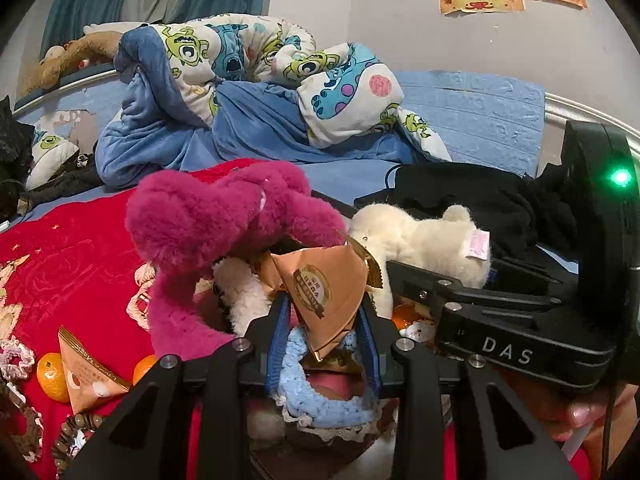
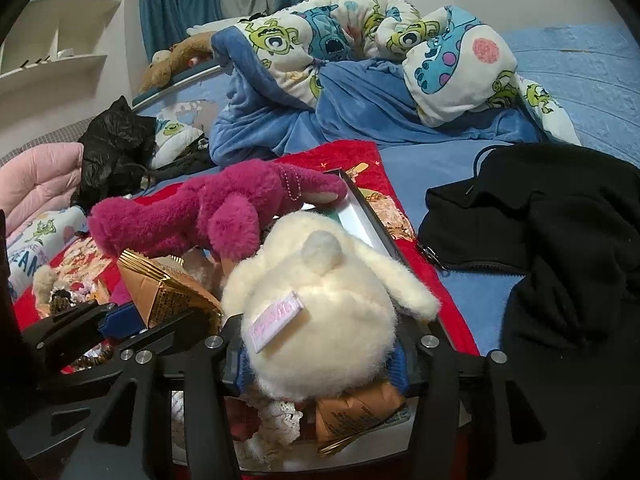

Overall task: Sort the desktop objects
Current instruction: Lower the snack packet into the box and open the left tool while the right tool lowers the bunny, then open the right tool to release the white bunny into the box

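My left gripper [image 1: 325,322] is shut on a brown triangular snack packet [image 1: 324,292] and holds it above a box full of items. My right gripper [image 2: 320,354] is shut on a cream plush toy [image 2: 316,320], also seen in the left wrist view [image 1: 424,240]. A magenta plush bear [image 1: 224,220] lies over the box's far side; it also shows in the right wrist view [image 2: 208,212]. The left gripper with its packet [image 2: 160,292] shows at the left of the right wrist view. A light blue knitted scrunchie [image 1: 320,396] lies below the left fingers.
On the red blanket [image 1: 72,248] lie a second snack packet [image 1: 86,372], two mandarins [image 1: 52,376], a bead bracelet [image 1: 76,436] and knitted scrunchies [image 1: 14,356]. A black jacket [image 2: 560,248] lies right. A cartoon quilt [image 1: 256,64] is piled behind. The box's rim [image 2: 372,216] shows.
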A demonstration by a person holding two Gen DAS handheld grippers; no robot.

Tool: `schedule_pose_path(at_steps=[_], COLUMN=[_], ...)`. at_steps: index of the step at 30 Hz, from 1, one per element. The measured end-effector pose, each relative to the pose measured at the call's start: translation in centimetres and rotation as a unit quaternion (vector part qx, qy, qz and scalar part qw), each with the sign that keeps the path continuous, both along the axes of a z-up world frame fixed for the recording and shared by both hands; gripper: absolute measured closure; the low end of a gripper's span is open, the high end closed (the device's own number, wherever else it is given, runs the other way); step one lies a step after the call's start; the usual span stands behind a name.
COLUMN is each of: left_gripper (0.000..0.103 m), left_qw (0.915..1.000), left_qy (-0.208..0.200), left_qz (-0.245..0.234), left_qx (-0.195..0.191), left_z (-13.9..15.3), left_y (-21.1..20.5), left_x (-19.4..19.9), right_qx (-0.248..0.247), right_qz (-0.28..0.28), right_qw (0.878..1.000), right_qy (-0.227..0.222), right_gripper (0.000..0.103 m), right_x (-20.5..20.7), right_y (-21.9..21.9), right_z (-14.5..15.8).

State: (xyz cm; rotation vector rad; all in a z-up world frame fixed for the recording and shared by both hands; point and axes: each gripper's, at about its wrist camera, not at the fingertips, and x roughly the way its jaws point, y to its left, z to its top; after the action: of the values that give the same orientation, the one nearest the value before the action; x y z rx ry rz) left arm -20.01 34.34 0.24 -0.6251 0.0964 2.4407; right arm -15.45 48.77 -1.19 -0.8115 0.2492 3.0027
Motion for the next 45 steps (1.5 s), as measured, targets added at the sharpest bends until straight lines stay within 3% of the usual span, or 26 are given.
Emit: schedule_pose_path(at_steps=[3,7,10,11,12,13,14,19,27,45], left_gripper=[0.069,0.061,0.033,0.009,0.0,0.0,0.0,0.0,0.0,0.0], left_qw=[1.0,0.9998,0.9986,0.9979,0.9967,0.9944,0.9938,0.9954,0.9955,0.9955], left_qy=[0.003,0.013,0.027,0.035,0.045,0.053,0.053,0.048,0.062,0.041], left_qz=[0.0,0.001,0.008,0.012,0.033,0.044,0.04,0.034,0.029,0.034], left_qx=[0.0,0.013,0.045,0.054,0.06,0.08,0.089,0.076,0.067,0.078], left_z=[0.0,0.4,0.9,1.1,1.3,1.5,1.5,1.4,1.6,1.5], left_y=[-0.1,-0.7,-2.2,-2.6,-3.2,-4.2,-4.5,-4.3,-3.6,-4.4], left_x=[0.1,0.2,0.6,0.8,1.0,1.2,1.4,0.9,1.6,1.4], right_qx=[0.005,-0.014,-0.038,-0.052,-0.06,-0.058,-0.057,-0.049,-0.056,-0.088], right_qz=[-0.002,-0.01,-0.003,0.002,0.005,-0.003,-0.015,-0.023,-0.029,-0.028], right_qw=[1.0,1.0,0.999,0.998,0.998,0.997,0.996,0.993,0.993,0.991], right_qy=[-0.001,-0.001,0.012,0.022,0.031,0.044,0.061,0.106,0.099,0.097], right_gripper=[0.047,0.032,0.026,0.022,0.019,0.003,0.0,0.0,0.0,0.0], right_x=[0.0,0.3,0.8,1.2,1.6,2.2,2.9,4.6,4.4,5.4], right_y=[-0.2,0.6,1.1,1.3,1.4,1.4,1.6,1.2,1.7,2.3], right_z=[-0.1,-0.2,0.0,0.0,0.2,0.4,0.7,1.4,1.2,0.9])
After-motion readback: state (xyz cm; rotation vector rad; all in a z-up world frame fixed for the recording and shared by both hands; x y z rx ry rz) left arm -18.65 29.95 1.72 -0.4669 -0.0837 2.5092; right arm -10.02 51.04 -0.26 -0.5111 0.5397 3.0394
